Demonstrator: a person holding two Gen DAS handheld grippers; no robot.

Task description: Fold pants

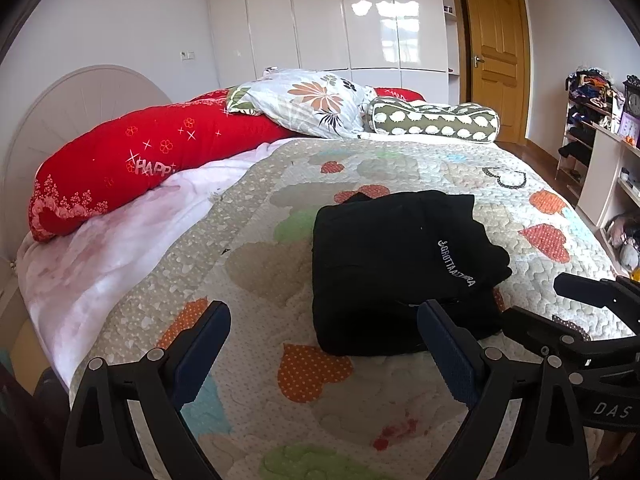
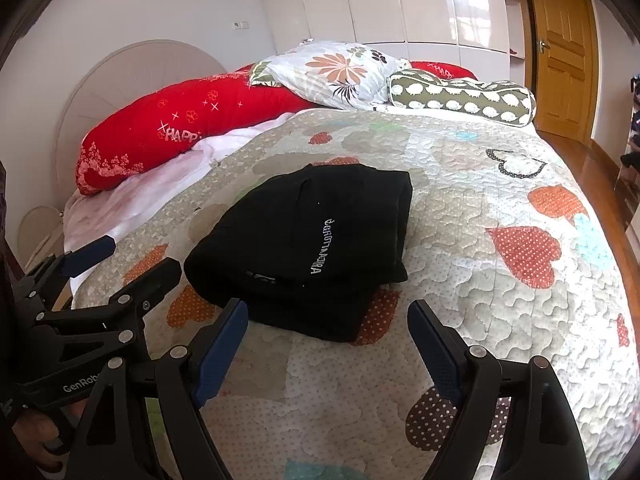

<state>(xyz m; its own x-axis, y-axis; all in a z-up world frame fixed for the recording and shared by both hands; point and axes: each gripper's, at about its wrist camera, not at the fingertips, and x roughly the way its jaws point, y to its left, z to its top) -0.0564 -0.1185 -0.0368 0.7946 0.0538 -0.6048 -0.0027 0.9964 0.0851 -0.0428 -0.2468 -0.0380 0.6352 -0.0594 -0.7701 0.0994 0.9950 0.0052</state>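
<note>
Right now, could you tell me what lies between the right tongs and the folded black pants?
Only bare heart-patterned quilt separates the open right tongs from the folded black pants, seen in the right wrist view.

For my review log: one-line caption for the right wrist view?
Folded black pants lie on the heart-patterned quilt; right gripper open and empty.

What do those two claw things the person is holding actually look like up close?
Both are alike: each claw is matte black plastic, with two angular arms hinged on silver rivets and ending in flat, dark blue, ribbed pads. The left claw bears white lettering reading "GenRob", cut off, seen from the right wrist view. The right claw shows white letters "DAS" in the left wrist view. No cables show.
</note>
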